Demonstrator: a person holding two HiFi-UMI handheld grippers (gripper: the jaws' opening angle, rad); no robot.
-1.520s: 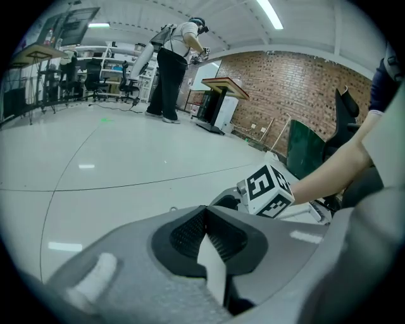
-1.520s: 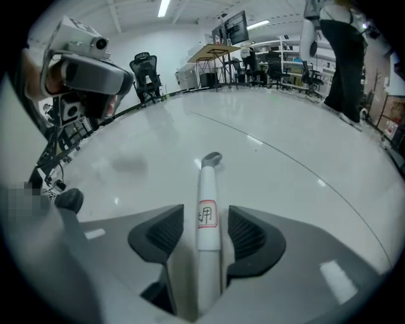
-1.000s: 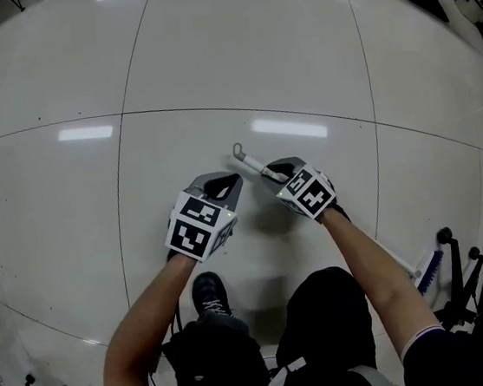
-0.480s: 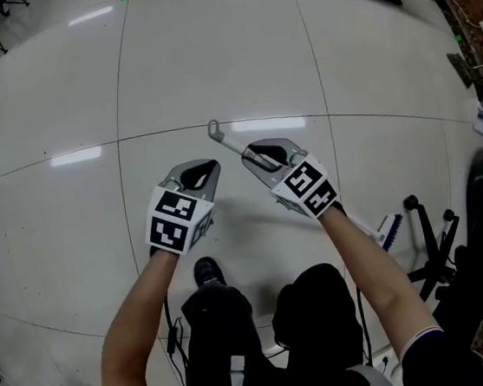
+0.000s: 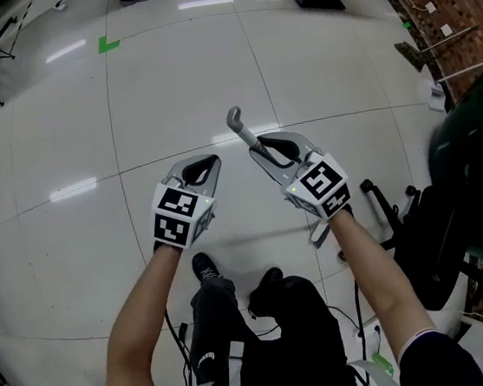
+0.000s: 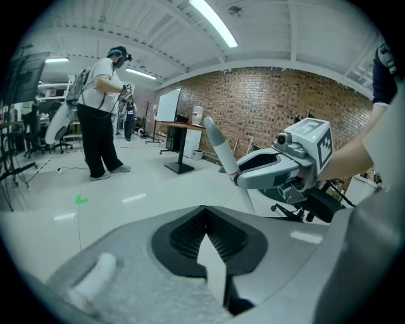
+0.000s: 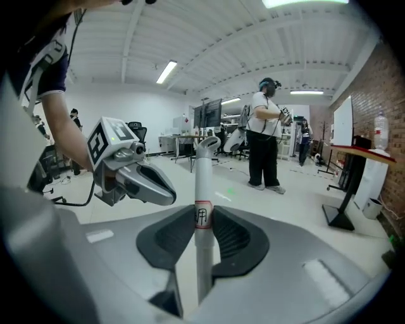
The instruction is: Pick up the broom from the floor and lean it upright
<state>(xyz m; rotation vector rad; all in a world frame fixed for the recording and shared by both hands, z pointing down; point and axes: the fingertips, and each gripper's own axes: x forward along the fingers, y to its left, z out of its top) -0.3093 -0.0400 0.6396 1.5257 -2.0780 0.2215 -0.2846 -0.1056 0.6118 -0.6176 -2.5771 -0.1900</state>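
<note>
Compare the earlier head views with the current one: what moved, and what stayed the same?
The right gripper has raised the broom handle, tipping it more upright; the left gripper rose beside it. Unchanged: right jaws clamped on the handle, left jaws shut, empty.

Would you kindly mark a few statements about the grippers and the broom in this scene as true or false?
1. The fingers of the right gripper are closed on the broom handle. True.
2. The left gripper grips the handle too. False: its fingers are together on nothing, apart from the handle.
3. The handle's hooked end sticks out past the right gripper's fingers. True.
4. The handle lies flat on the floor. False: the right gripper holds it up off the floor.
5. Nobody else is in the room. False: another person stands in the background.
</note>
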